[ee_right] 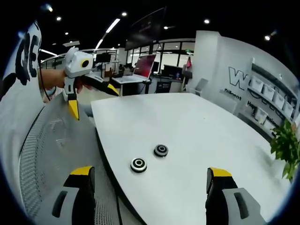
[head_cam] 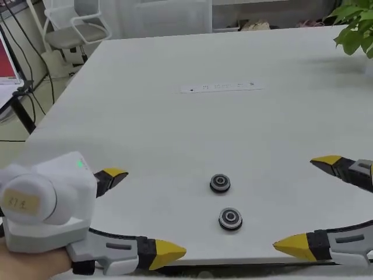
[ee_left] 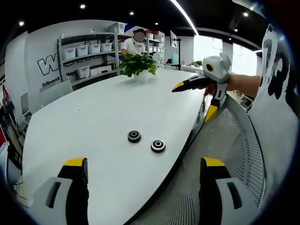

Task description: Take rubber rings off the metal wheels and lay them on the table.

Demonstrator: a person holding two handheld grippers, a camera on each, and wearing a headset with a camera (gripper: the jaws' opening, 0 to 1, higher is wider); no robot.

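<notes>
Open-plan office: large white table (head_cam: 175,128), swivel chair (head_cam: 76,29), laptop (ee_right: 144,64), shelving with storage bins (ee_left: 86,56), potted plant (ee_left: 138,63).

The worktop (head_cam: 175,128) is viewed from above its near edge in the head view, tilted forward and down, with the two metal wheels (head_cam: 220,183) close below. It is crossed low and sidelong in the left gripper view, towards the right hand-held gripper (ee_left: 192,103), and oppositely in the right gripper view, towards the left hand-held gripper (ee_right: 93,103). The wheels and near edge are shared by all three.
</notes>
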